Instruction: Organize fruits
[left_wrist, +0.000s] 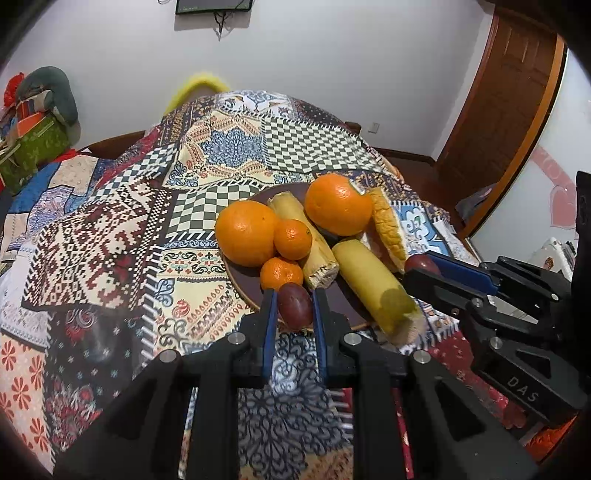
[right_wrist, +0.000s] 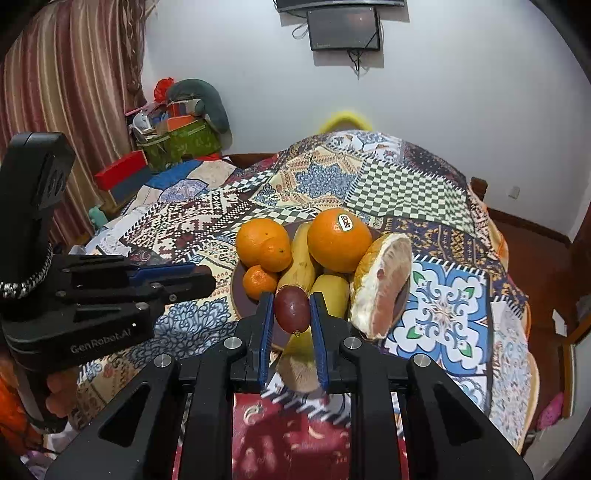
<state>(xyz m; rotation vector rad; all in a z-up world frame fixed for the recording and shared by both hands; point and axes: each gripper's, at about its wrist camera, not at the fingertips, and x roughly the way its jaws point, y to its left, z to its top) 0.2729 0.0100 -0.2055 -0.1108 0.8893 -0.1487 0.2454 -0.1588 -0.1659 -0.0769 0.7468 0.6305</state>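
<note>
Gripping one dark red passion fruit (left_wrist: 294, 305) in the left gripper (left_wrist: 294, 295) and another (right_wrist: 291, 308) in the right gripper (right_wrist: 291, 299), jaws narrowed onto each, both just near of the crowded plate (left_wrist: 343, 299), long axes pointing far.

Even indoor light, soft shadows, strong fisheye warping, dark blurred edges

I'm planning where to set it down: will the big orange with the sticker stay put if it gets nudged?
Probably not. The stickered orange is round and sits high on the bananas rather than flat on the plate, so it would likely roll. Its size suggests it is fairly heavy, and the pomelo wedge beside it might stop it on that side.
</note>
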